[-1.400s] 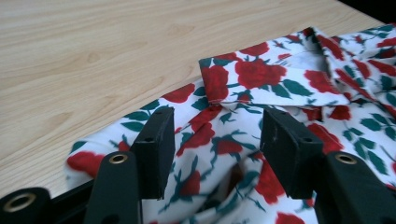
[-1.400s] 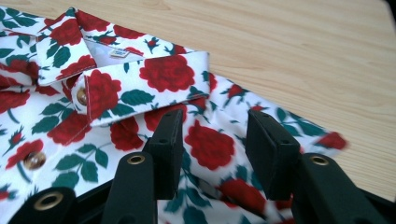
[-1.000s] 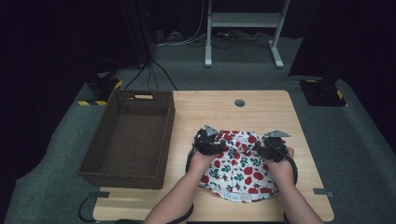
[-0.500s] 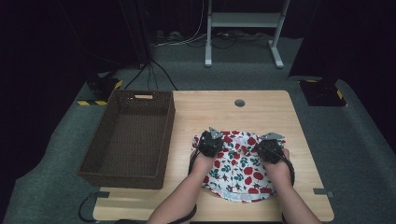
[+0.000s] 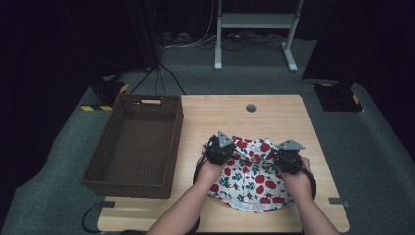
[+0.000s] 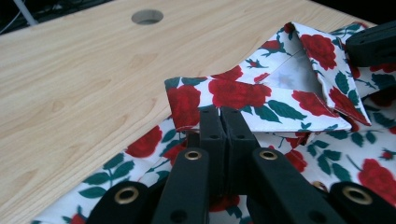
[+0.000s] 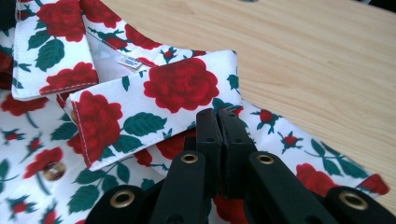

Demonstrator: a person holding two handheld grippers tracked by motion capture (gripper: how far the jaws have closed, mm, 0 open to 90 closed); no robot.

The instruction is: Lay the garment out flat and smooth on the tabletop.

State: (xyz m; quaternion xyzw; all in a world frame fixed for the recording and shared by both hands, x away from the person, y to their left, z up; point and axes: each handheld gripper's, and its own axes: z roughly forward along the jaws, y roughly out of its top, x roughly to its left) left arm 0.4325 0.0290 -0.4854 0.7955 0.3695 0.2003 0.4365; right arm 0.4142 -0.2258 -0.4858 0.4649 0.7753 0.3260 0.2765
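Observation:
A white shirt (image 5: 247,178) printed with red roses lies on the wooden table (image 5: 220,115), collar end away from the person. My left gripper (image 5: 226,148) is shut on the shirt's fabric beside the left collar flap (image 6: 261,95), jaws (image 6: 220,114) pressed together. My right gripper (image 5: 288,154) is shut on the fabric under the right collar flap (image 7: 177,86), jaws (image 7: 218,116) likewise together. The collar end is raised slightly off the table. A brown button (image 7: 53,170) shows on the shirt front. The other gripper's black jaw (image 6: 373,44) sits at the far side of the collar.
A dark wicker basket (image 5: 132,183) stands on the table's left part. A round cable hole (image 5: 251,107) sits near the far edge. Bare wood lies beyond the shirt. A white stand (image 5: 254,22) and cables are on the floor behind.
Both hands have shifted a little toward the collar, and the shirt's collar end has bunched and risen slightly between the two grippers.

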